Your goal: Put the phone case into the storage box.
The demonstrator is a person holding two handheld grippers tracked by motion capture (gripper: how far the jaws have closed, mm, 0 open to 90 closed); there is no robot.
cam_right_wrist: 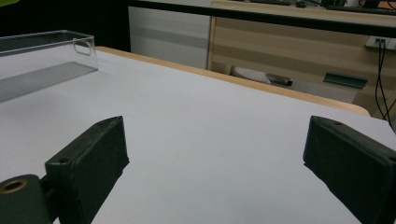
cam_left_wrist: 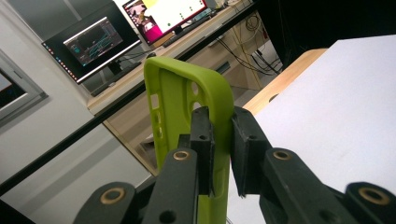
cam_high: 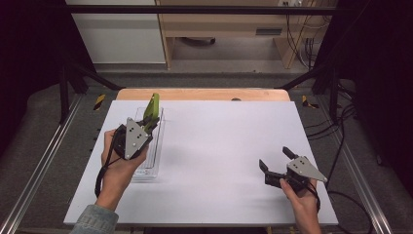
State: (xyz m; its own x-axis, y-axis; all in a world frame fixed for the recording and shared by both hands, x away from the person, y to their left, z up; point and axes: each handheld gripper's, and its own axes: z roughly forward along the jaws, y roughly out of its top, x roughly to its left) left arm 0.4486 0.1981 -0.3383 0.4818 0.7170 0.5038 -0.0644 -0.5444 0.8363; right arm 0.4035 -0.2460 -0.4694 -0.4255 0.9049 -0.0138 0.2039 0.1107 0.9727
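Observation:
A lime-green phone case is held upright above a clear plastic bin at the table's left. My left gripper is shut on the case's lower edge. In the left gripper view the green phone case rises between the two black jaws of the left gripper, its hollow side and cut-outs showing. My right gripper rests low over the white table near the front right, open, with nothing between its jaws. The right gripper view has the right gripper spread wide over the bare table, with the clear bin at far left.
The white tabletop lies on a wooden board whose edge shows at the back. Metal rails run along both sides. Black cables hang at the right. Monitors on a desk stand beyond the table.

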